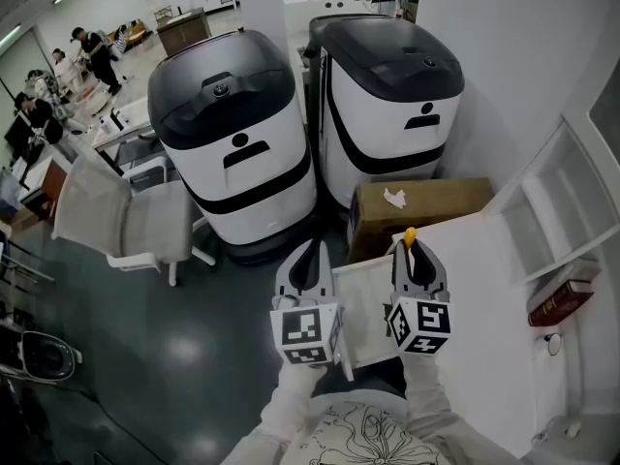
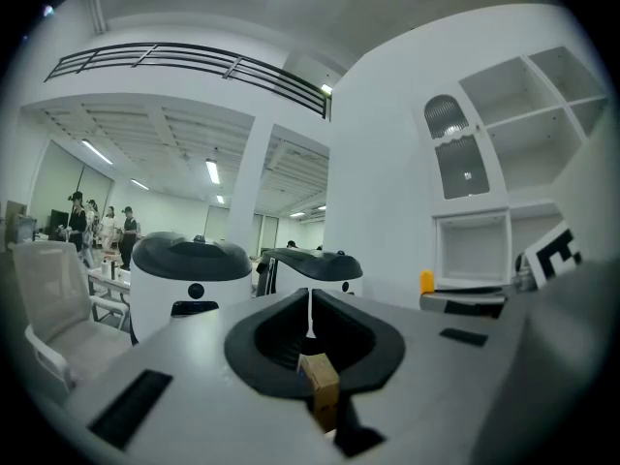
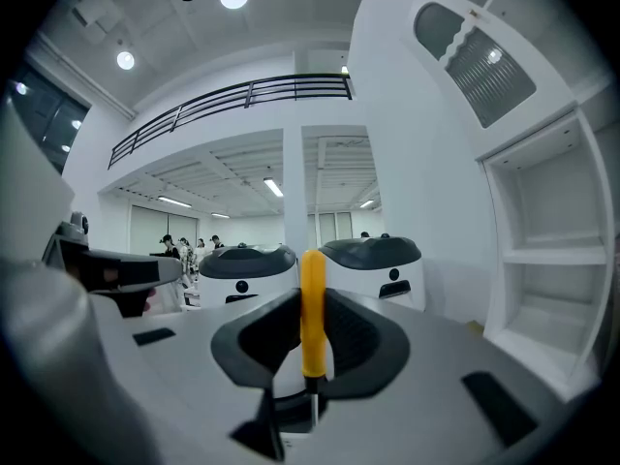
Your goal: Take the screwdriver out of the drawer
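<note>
The screwdriver's yellow handle [image 3: 312,308] stands upright between the pads of my right gripper [image 3: 312,316], which is shut on it; its thin metal shaft [image 3: 312,407] points down. In the head view the handle tip [image 1: 410,236] pokes out above the right gripper [image 1: 411,250], raised over the white cabinet top. The open white drawer [image 1: 363,303] lies between and below both grippers. My left gripper [image 1: 312,252] hovers at the drawer's left side, its jaws [image 2: 310,329] shut with only a thin slit and nothing held. From the left gripper view the yellow handle [image 2: 427,281] shows at the right.
Two large white-and-black machines [image 1: 237,143] [image 1: 392,95] stand ahead, with a cardboard box [image 1: 417,206] in front of the right one. A white chair [image 1: 116,216] is at the left. White shelving [image 1: 552,221] with a red book [image 1: 560,300] rises at the right. People stand far left.
</note>
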`<state>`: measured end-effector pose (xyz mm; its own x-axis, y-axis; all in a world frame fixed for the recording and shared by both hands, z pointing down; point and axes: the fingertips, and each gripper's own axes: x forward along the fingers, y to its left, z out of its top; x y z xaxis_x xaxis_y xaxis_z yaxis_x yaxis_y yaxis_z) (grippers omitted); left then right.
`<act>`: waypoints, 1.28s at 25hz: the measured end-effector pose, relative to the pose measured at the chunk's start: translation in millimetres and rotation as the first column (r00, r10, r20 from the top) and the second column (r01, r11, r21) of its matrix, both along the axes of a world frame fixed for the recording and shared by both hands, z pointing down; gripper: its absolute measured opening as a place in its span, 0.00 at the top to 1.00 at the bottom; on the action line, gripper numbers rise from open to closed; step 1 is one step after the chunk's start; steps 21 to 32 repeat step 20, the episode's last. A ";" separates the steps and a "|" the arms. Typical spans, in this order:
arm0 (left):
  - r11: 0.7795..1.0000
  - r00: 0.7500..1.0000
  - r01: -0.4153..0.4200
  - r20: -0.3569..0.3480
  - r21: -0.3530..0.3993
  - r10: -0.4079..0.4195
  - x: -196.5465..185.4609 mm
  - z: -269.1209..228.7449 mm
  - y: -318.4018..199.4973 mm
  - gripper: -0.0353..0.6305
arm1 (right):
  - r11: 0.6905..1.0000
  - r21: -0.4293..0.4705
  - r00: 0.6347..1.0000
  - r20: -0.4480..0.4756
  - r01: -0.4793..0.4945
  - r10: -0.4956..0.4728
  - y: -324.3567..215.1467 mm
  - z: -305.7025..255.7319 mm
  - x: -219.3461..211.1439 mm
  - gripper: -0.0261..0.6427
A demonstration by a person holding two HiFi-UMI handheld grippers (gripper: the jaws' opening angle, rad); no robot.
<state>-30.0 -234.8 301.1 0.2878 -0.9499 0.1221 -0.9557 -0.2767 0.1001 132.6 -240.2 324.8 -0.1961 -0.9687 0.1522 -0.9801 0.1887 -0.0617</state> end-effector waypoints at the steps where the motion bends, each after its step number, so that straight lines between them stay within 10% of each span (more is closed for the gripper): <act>1: 1.000 1.000 0.000 0.002 0.001 0.000 -0.4 0.1 0.4 0.93 | 1.000 0.001 1.000 -0.001 0.001 -0.001 0.3 -0.1 -0.5 0.85; 32: 1.000 1.000 0.003 0.001 -0.006 -0.003 -7.6 4.6 0.3 0.93 | 1.000 -0.007 1.000 0.002 -0.002 0.002 0.9 2.7 -1.8 0.85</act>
